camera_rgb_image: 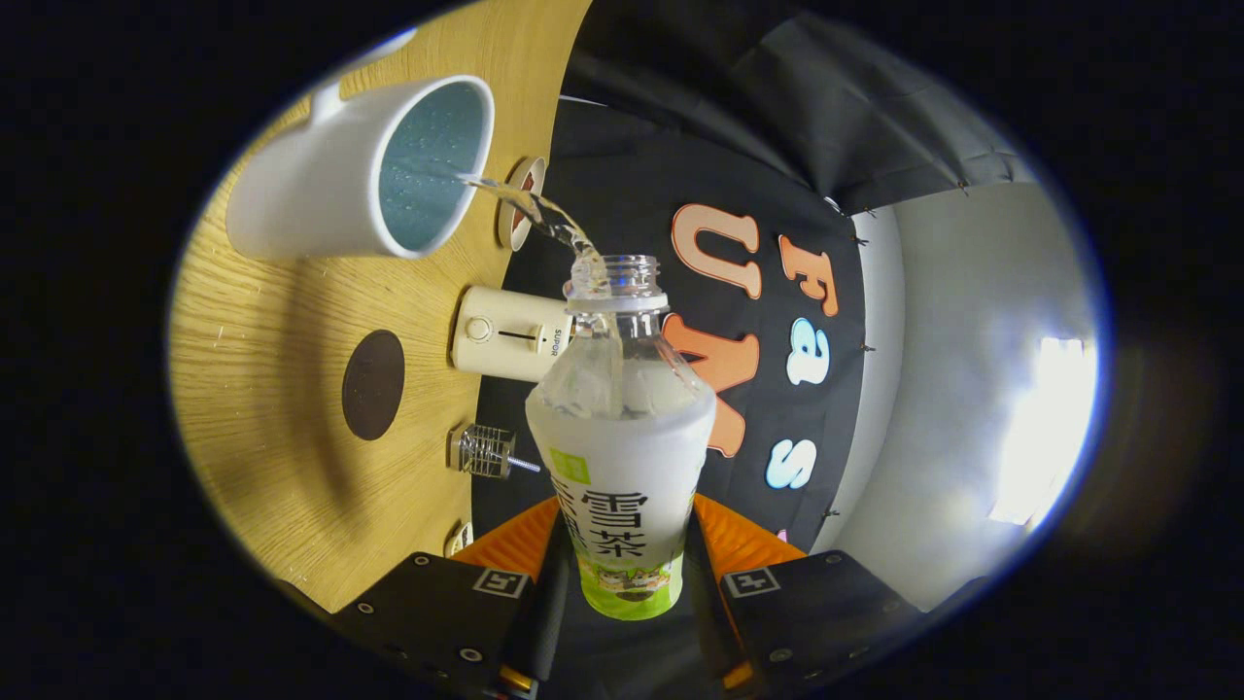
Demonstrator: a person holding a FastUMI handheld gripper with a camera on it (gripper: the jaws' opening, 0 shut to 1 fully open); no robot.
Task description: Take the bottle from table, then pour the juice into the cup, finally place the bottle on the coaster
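Observation:
My gripper (622,574) is shut on a clear plastic bottle (622,437) with a white and green label, held between the two fingers (437,598). The bottle is uncapped and tipped sideways toward the wooden table (272,389). A thin stream of clear liquid (530,206) runs from its open mouth into the white cup (360,175), which has a blue-grey inside and stands beyond the bottle's neck. A dark round coaster (373,384) lies flat on the table, nearer the fingers than the cup.
A cream appliance with a dial (510,332) stands at the table's edge by the bottle's neck. A small metal wire part (483,451) and a small round red-and-white item (520,202) also sit along that edge. The black booth cloth hangs behind.

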